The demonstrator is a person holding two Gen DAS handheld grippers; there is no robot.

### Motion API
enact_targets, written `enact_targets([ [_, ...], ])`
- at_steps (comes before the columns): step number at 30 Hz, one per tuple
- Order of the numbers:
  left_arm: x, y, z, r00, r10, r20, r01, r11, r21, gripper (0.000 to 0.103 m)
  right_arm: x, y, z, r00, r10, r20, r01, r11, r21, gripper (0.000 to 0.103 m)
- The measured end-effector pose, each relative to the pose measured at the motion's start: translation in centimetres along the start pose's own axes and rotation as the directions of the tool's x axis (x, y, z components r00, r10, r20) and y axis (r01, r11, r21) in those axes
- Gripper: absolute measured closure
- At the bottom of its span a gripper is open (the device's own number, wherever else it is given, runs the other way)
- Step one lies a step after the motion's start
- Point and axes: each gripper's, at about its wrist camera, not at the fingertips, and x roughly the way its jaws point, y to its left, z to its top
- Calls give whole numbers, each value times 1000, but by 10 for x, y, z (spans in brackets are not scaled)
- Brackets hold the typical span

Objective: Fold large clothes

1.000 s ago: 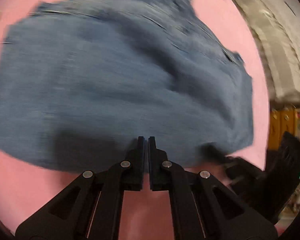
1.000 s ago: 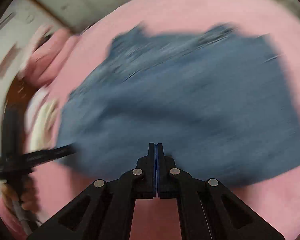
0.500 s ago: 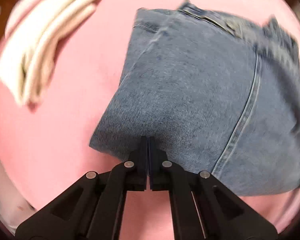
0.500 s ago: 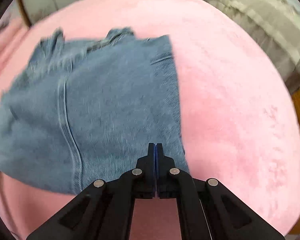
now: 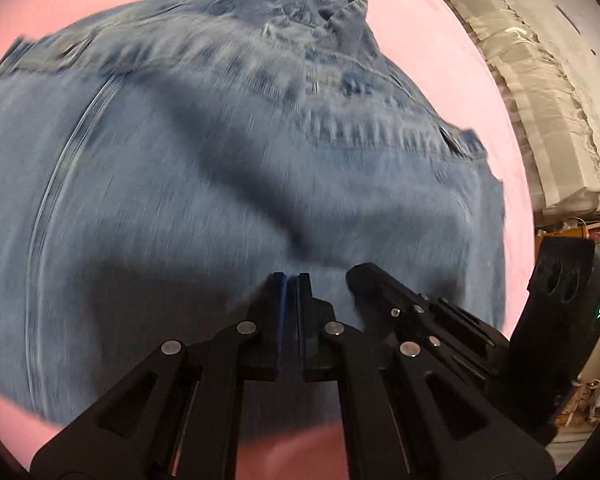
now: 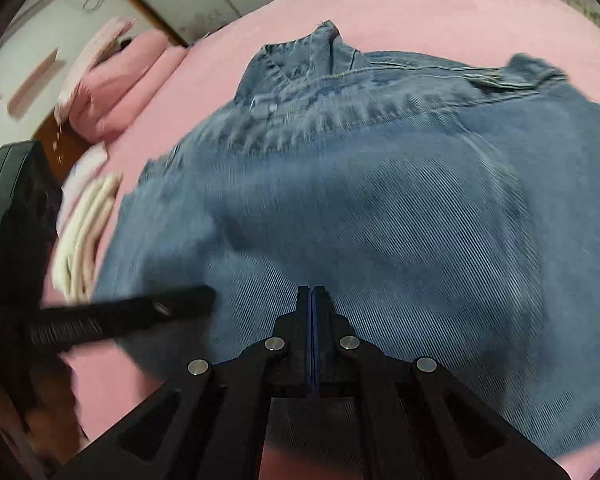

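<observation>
Both hand-held grippers (image 5: 292, 276) (image 6: 312, 289) closed over blurred blue denim jacket (image 6: 380, 208), collar up.

My left gripper (image 5: 292, 280) points steeply down, its two black fingers (image 5: 274, 320) drawn together with only a thin slit between the blue pads. My right gripper (image 6: 312, 292) tilts down the same way, jaws pressed fully closed. The two sit near each other, side by side: from my left wrist I see the right one's fingers just beside mine.
</observation>
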Motion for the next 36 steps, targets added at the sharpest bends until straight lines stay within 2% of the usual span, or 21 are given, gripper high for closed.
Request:
enact_targets([
  [1,8,1,12,1000,-4,-8,4,1000,-22,102,33,10,26,1000,6,-1,-6,1000,16,103],
  [3,37,-1,42,998,-23,-50,19,996,-87,102,53,10,48,1000,13,-4,-13,1000,20,103],
  [6,41,2,50,996,-74,-48,68,992,-109,102,75,11,83,999,29,19,-29,1000,-5,103],
  [7,38,0,53,996,-87,-22,84,992,-92,102,86,17,93,999,31,27,-31,1000,-5,103],
  [8,32,-5,58,996,-74,44,77,995,-58,102,89,16,98,999,37,32,-37,999,2,103],
  [10,25,-20,69,994,-11,113,13,1000,-10,102,102,16,114,998,48,39,-49,999,24,103],
  [11,28,-21,77,994,2,113,-1,1000,-8,102,104,17,116,998,52,38,-53,998,32,103],
  [15,48,-12,100,999,-14,37,17,996,-84,102,110,3,142,996,77,53,-80,995,55,103],
  [17,47,-7,102,998,-20,51,23,998,-66,102,95,-6,146,994,97,42,-100,991,88,103],
  [20,35,11,100,991,72,115,-66,996,-58,102,73,-15,155,997,32,76,-36,998,50,103],
  [21,36,16,100,989,80,121,-72,995,-66,102,75,-14,155,997,28,66,-31,999,33,103],
  [23,31,29,102,989,74,131,-62,994,-95,102,70,-34,159,997,62,52,-64,997,44,103],
  [24,22,38,103,984,98,147,-83,991,-104,102,62,-49,160,996,66,56,-70,996,59,103],
  [26,10,51,102,956,223,193,-205,973,-106,102,39,-79,155,993,-55,100,49,997,65,103],
  [27,4,61,101,931,298,213,-278,953,-116,102,24,-96,153,977,-167,132,156,984,85,103],
  [28,-1,75,99,937,266,225,-240,961,-136,102,8,-117,153,949,-267,166,245,959,139,103],
  [29,-4,85,98,948,228,223,-194,967,-165,102,-5,-135,151,941,-283,187,246,949,200,103],
  [31,-11,107,98,932,304,199,-256,938,-235,102,-31,-172,146,906,-377,194,310,901,305,103],
  [32,-15,114,98,922,328,208,-275,930,-245,102,-38,-180,145,903,-380,198,312,900,306,103],
  [35,-32,136,97,849,486,207,-419,858,-296,102,-48,-186,149,833,-530,159,487,839,243,103],
  [36,-35,144,97,826,532,186,-463,829,-313,102,-50,-187,151,830,-537,152,504,838,211,103],
])
